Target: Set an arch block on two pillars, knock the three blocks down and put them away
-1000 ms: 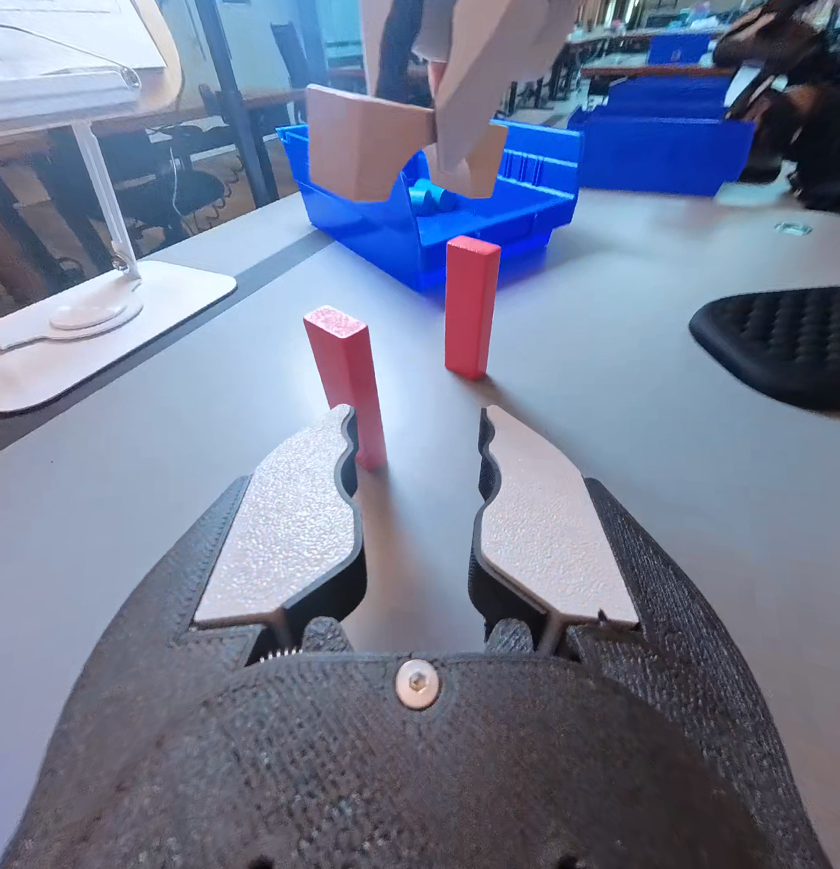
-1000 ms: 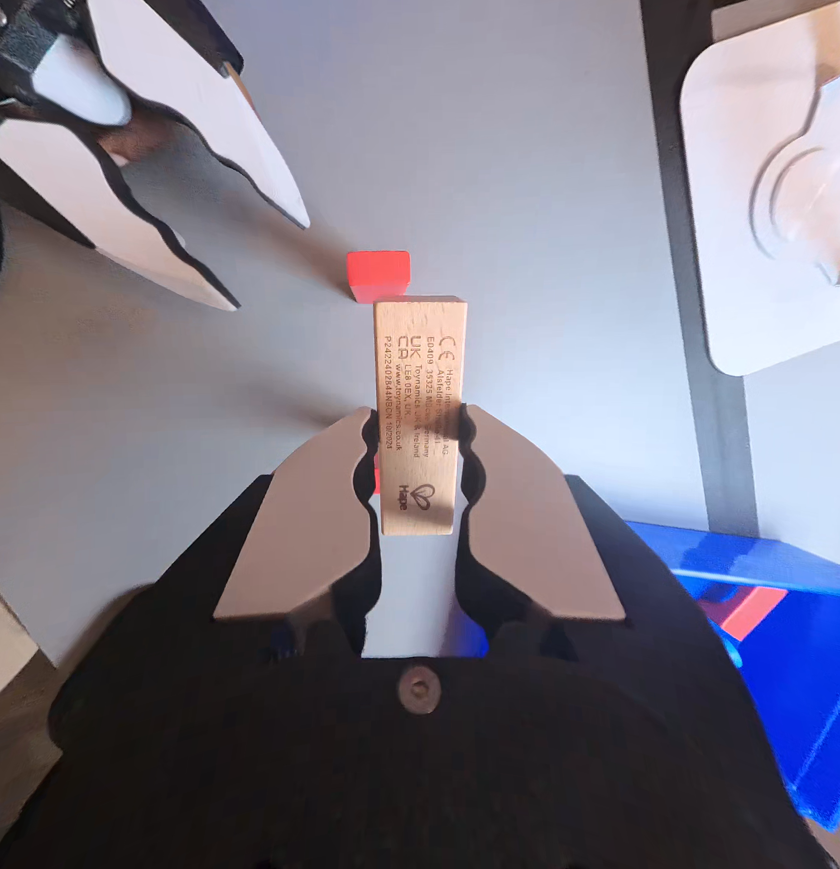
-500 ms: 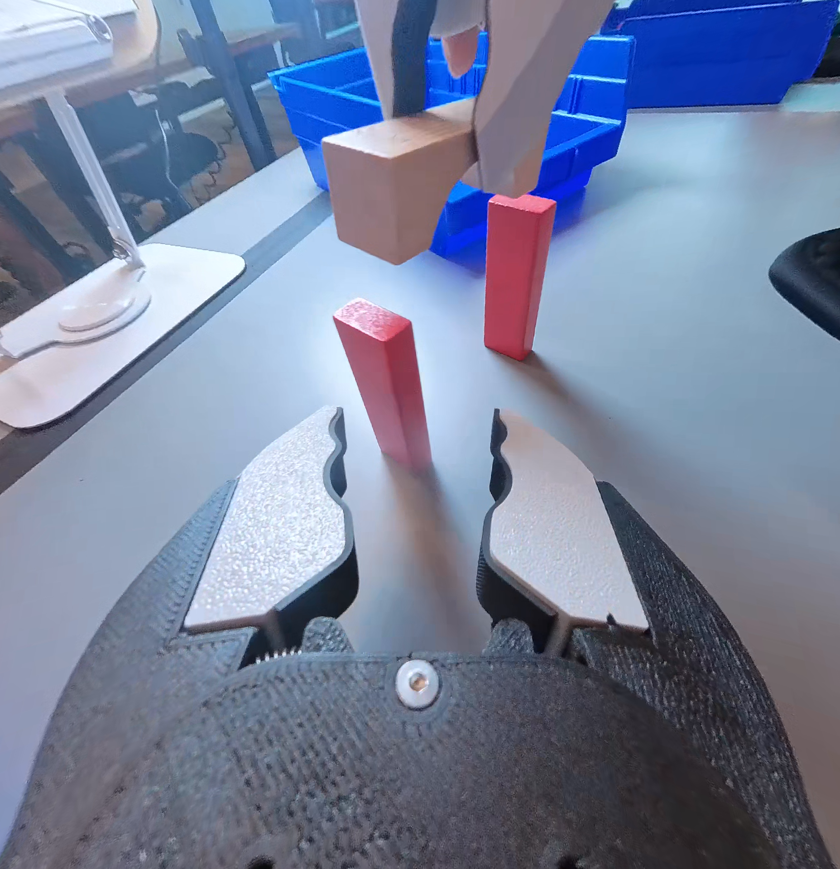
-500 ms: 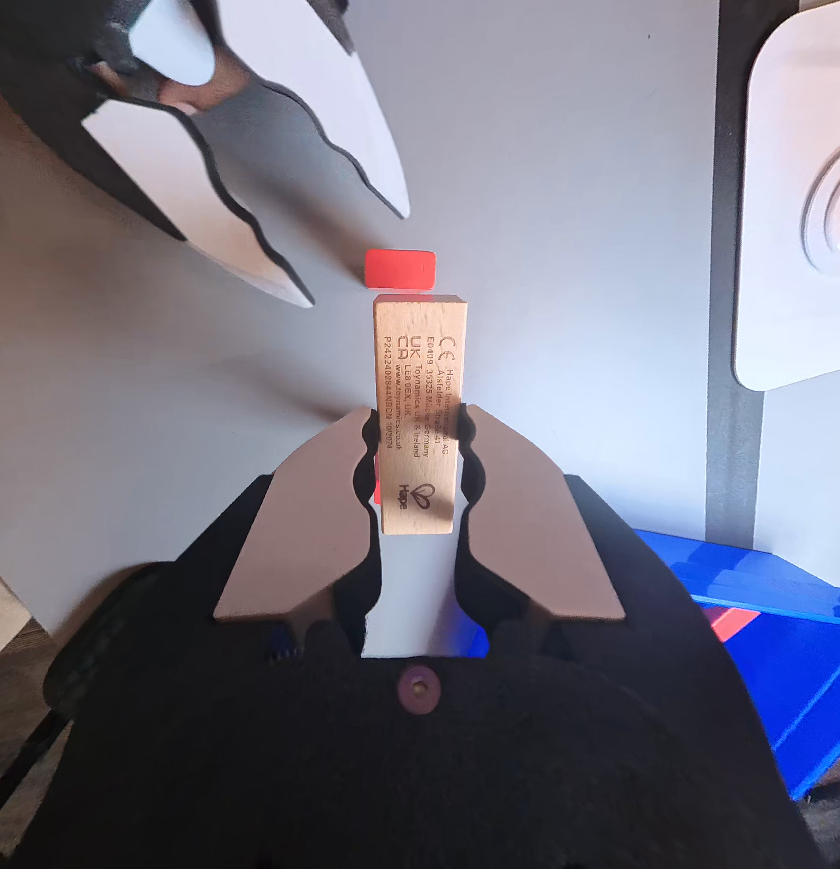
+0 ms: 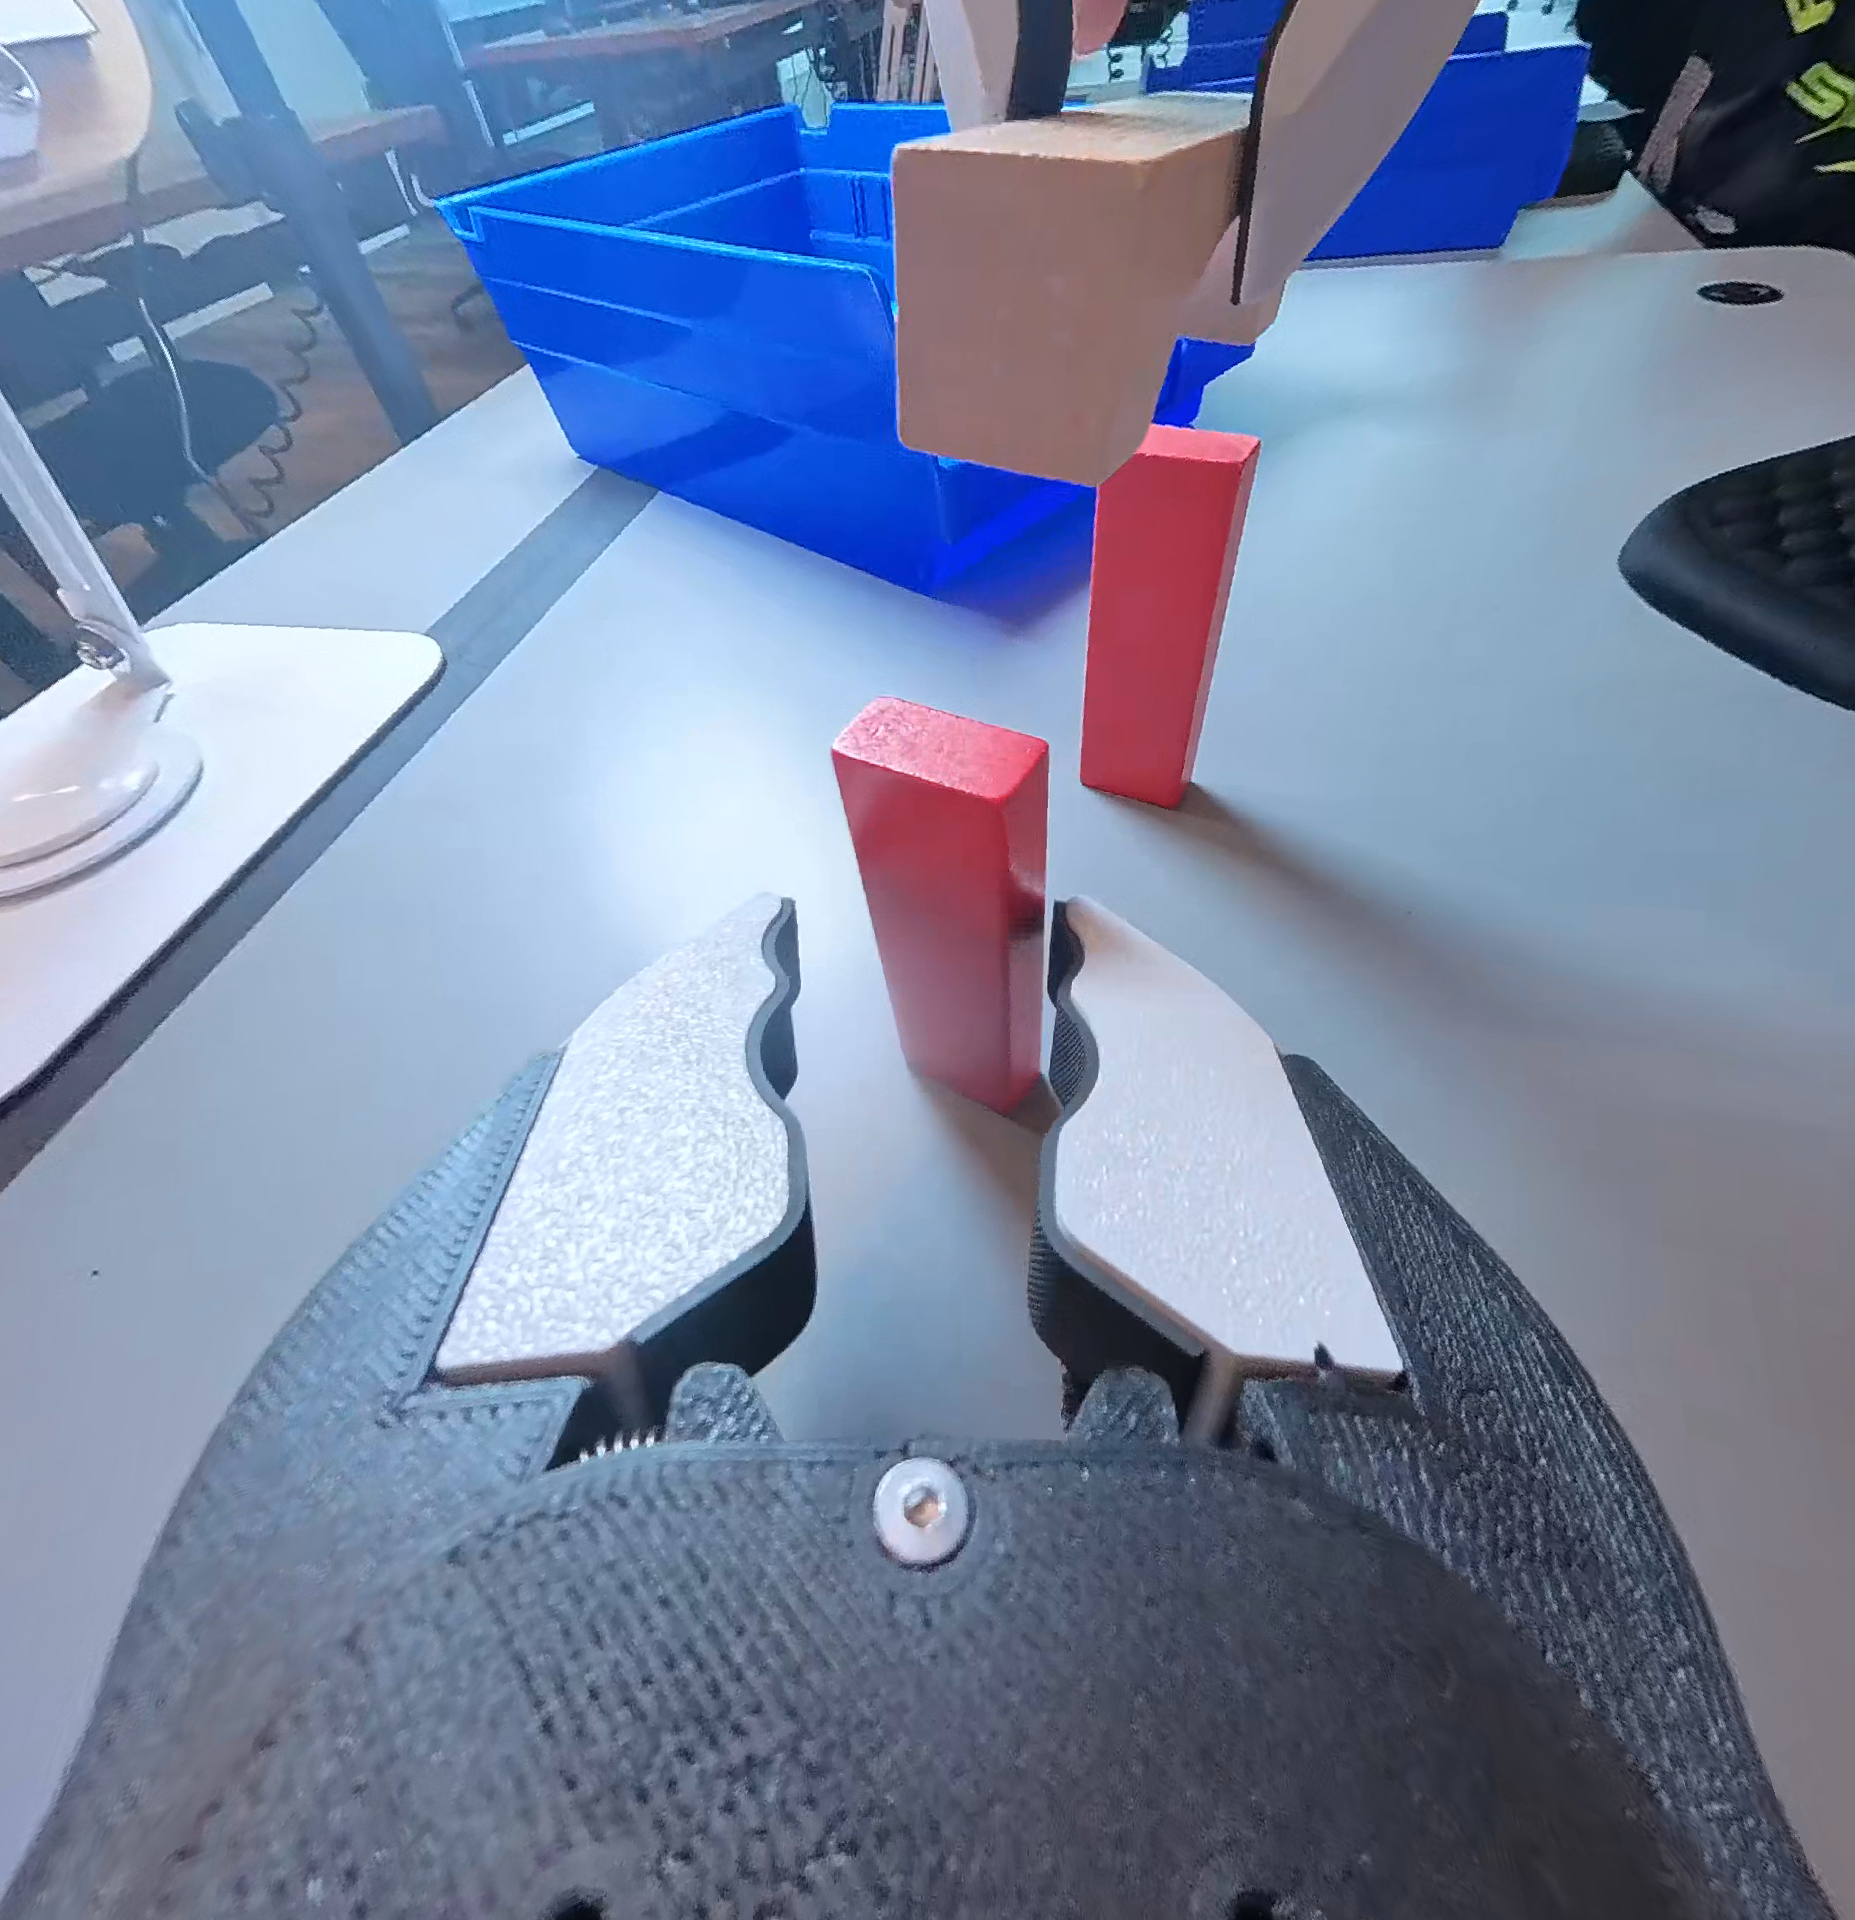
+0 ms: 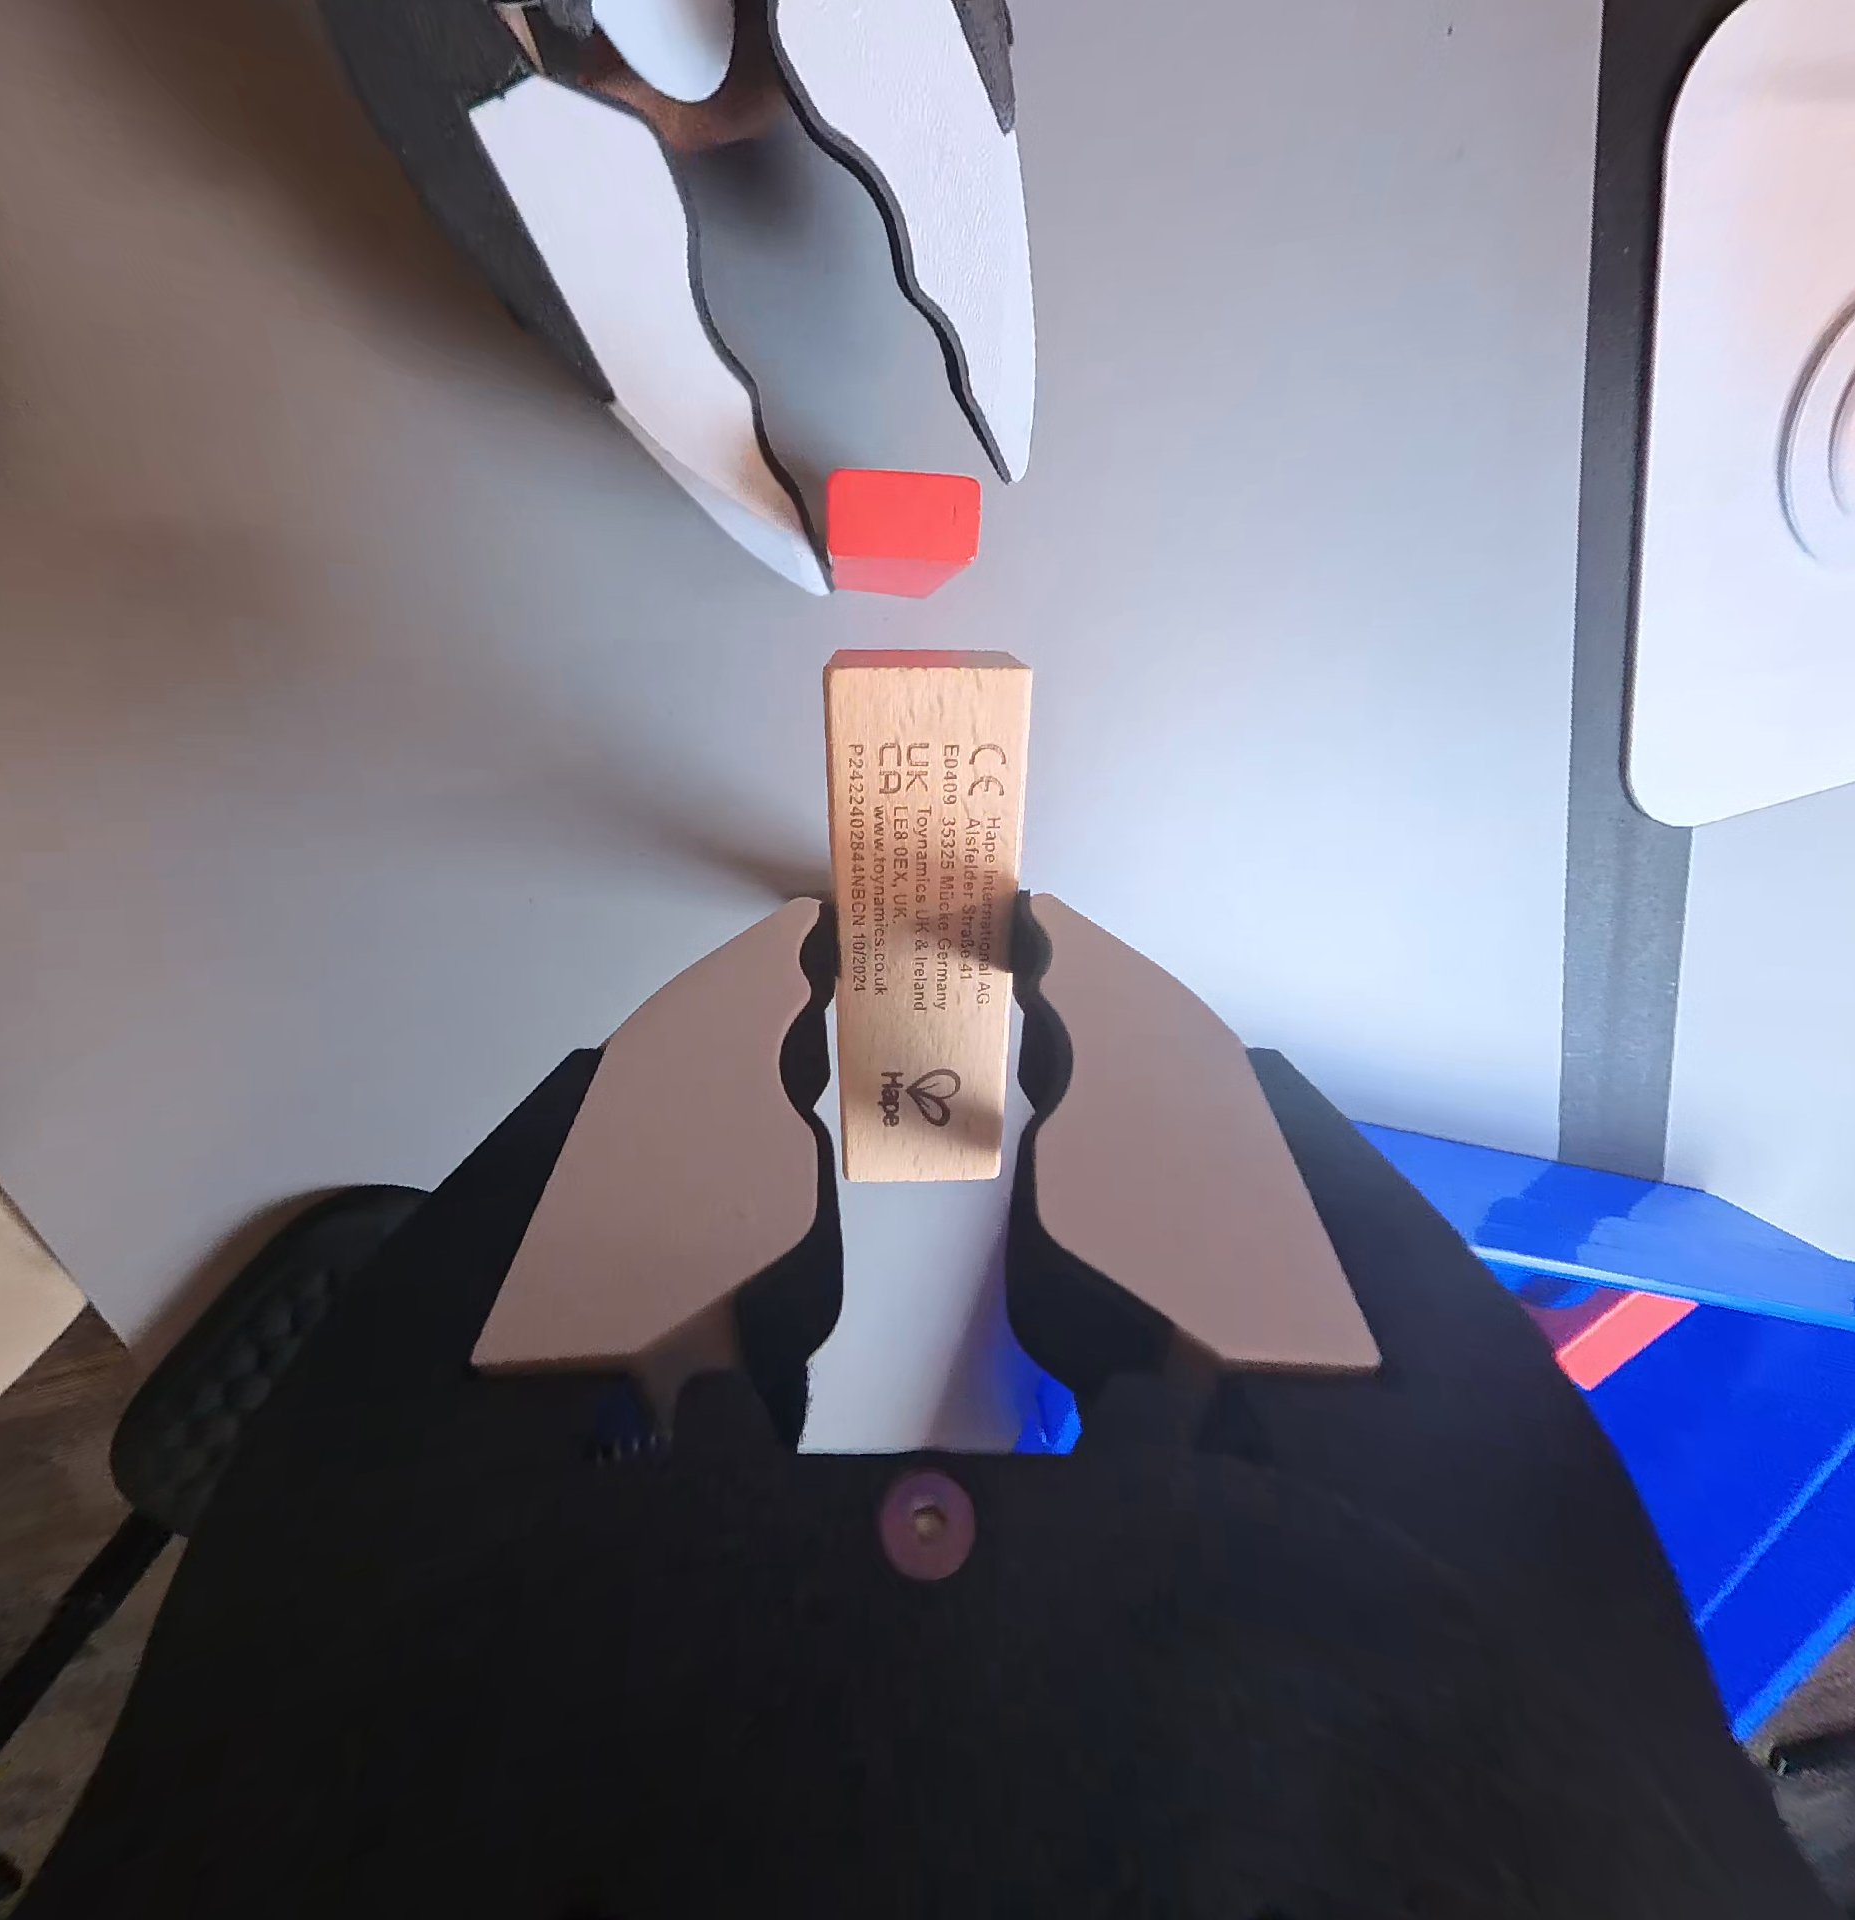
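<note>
Two red pillars stand upright on the grey table. The near pillar [image 5: 944,894] stands between the fingers of my open left gripper [image 5: 923,925], with one fingertip right against it. The far pillar [image 5: 1162,613] stands behind it. My right gripper [image 6: 923,914] is shut on the wooden arch block [image 6: 923,831] and holds it from above, just over the far pillar. The arch block [image 5: 1037,301] hangs above both pillars. From above, the near pillar's top [image 6: 902,520] shows between the left gripper's fingers [image 6: 694,436]. Only a red sliver [image 6: 902,657] of the far pillar shows under the arch.
A blue bin [image 5: 715,343] stands behind the pillars, and in the right wrist view [image 6: 1733,1455] a red block lies in it. A white lamp base [image 5: 175,748] sits at the left, beyond a dark table seam. A black pad [image 5: 1775,582] lies at the right. The grippers' ends are close to 10 cm from one another.
My left gripper has moved forward, so the near pillar now stands between its fingers. My right gripper has carried the arch block from near the bin to above the far pillar.
</note>
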Demonstrator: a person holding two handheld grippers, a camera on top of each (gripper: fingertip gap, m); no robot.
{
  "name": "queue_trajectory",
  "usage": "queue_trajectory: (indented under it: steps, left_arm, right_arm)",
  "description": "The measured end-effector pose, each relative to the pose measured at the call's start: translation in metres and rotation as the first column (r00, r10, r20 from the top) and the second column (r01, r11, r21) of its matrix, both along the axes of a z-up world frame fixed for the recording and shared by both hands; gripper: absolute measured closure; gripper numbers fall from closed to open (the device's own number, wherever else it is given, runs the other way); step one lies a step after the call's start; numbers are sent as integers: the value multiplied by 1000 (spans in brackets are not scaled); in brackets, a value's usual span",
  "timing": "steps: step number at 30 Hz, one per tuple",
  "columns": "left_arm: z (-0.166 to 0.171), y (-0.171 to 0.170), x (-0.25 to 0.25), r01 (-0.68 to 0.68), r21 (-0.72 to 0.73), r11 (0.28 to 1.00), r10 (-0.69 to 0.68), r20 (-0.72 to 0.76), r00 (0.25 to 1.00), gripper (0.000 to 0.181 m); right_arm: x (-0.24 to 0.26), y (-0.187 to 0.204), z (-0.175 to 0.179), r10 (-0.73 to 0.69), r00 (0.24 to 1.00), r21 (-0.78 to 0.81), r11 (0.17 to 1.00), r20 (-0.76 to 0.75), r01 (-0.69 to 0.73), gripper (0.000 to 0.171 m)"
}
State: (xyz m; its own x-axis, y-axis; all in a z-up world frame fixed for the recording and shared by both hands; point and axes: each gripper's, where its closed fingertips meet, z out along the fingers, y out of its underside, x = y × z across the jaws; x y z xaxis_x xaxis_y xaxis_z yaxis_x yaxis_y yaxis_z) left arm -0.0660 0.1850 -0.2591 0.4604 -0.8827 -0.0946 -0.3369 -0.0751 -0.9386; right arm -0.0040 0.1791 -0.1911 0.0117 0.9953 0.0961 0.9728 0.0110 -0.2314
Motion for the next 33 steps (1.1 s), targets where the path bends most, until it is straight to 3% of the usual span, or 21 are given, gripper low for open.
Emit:
queue_trajectory:
  steps: [9, 17, 21, 33]
  left_arm:
    - [1, -7, 4, 126, -51, 991, -124, 32, 992, 133]
    - [-1, -6, 8, 150, -76, 986, -148, 33, 989, 134]
    - [-1, -6, 8, 154, -75, 985, -152, 33, 988, 146]
    - [2, -11, 24, 206, -49, 977, -204, 37, 978, 148]
  right_arm:
    - [6, -5, 3, 5, 1000, -23, 1000, -11, -5, 138]
    - [12, -18, 21, 42, 999, -35, 998, -26, -43, 138]
    - [14, -18, 30, 41, 998, -25, 999, -43, -42, 138]
    - [18, -18, 28, 36, 998, -29, 999, -49, -37, 138]
